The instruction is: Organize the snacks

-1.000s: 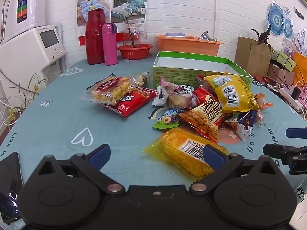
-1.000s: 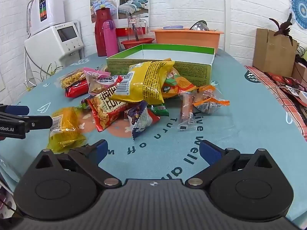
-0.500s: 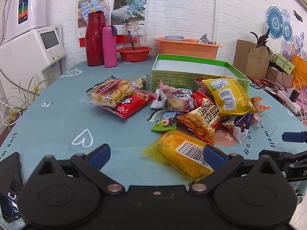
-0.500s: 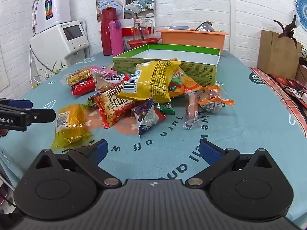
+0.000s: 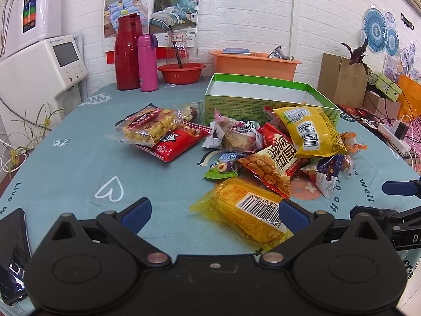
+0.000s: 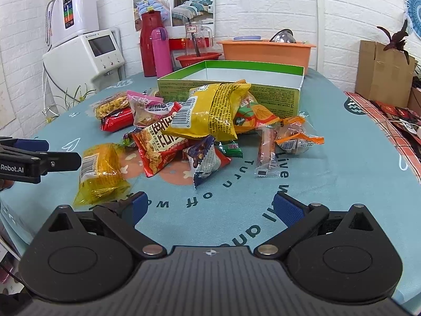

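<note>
Both grippers are hovering low over the teal tablecloth (image 5: 65, 163), and neither is holding anything. The left gripper (image 5: 214, 212) is showing its blue-padded jaws spread wide, with the corn packet (image 5: 244, 214) lying between them, its near end just inside the right pad; whether that pad is touching the wrapper cannot be told. In the right wrist view, the right gripper (image 6: 209, 208) is also sitting with jaws spread wide over bare cloth and printed lettering, the corn packet (image 6: 101, 171) lying at its 10 o'clock, just beyond the left pad.

The snack pile is sitting mid-table, leaning against the front wall of the green box (image 6: 276, 96), which is standing open with its white inside showing. On top of the heap, the big yellow bag (image 6: 210, 110) is lying barcode up, overlapping the red cracker packet (image 6: 160, 142). From the left gripper, the yellow bag (image 5: 310, 131) is at 1 o'clock and the red-and-yellow pair of packets (image 5: 160, 134) is lying apart at 11 o'clock. A purple-blue packet (image 6: 205, 158) is resting at the pile's near edge, with a thin sausage stick (image 6: 265, 152) and an orange-trimmed packet (image 6: 296, 138) at the right gripper's 1 o'clock.

At the far edge, a red thermos (image 5: 128, 52) and a pink bottle (image 5: 148, 62) are standing side by side.
</note>
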The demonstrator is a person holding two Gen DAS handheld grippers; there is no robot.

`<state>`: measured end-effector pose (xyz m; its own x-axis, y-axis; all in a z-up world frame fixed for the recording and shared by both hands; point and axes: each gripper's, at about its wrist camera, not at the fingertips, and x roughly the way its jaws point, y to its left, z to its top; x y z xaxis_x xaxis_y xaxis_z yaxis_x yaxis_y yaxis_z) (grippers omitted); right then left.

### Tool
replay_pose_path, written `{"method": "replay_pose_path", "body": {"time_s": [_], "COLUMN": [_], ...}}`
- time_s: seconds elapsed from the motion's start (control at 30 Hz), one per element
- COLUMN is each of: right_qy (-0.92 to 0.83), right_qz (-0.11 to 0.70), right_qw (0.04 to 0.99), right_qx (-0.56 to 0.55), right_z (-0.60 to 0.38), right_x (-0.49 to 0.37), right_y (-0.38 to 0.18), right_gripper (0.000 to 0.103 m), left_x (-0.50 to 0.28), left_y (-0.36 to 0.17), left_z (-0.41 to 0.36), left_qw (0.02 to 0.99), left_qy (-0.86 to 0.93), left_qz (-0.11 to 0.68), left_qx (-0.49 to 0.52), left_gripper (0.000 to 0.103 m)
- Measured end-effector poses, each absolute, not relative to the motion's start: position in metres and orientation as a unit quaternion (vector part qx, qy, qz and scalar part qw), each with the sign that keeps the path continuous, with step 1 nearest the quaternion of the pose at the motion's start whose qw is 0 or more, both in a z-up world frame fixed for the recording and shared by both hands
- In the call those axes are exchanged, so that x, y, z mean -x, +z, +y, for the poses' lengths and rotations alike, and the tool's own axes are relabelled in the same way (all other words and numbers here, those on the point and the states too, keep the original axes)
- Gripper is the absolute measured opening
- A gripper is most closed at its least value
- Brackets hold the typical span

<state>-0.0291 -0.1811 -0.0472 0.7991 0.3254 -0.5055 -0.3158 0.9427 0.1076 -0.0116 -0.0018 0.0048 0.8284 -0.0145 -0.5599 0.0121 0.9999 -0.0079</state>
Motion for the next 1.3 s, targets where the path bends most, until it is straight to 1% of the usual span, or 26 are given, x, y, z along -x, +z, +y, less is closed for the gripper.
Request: {"method": "replay_pose_path", "body": {"time_s": [0.8, 1.3], "right_qy": [0.183, 0.215], "right_qz": [0.266, 0.261], "right_qw": [0.947, 0.941], "right_qx": [0.001, -0.010], "right_z": [-0.174, -0.170], "right_x": [0.031, 0.031], "right_y": [-0.048, -0.047], "right_gripper": [0.103, 0.103], "left_x": [0.012, 0.009], "left_y": [0.002, 0.000], "left_z": [0.000, 0.003], "left_qw": [0.955, 0.953], "left_qy": [-0.005, -0.006], "left_qz": [0.297, 0.303], "left_qx": [0.007, 0.014], "left_gripper": [0.103, 0.103]}}
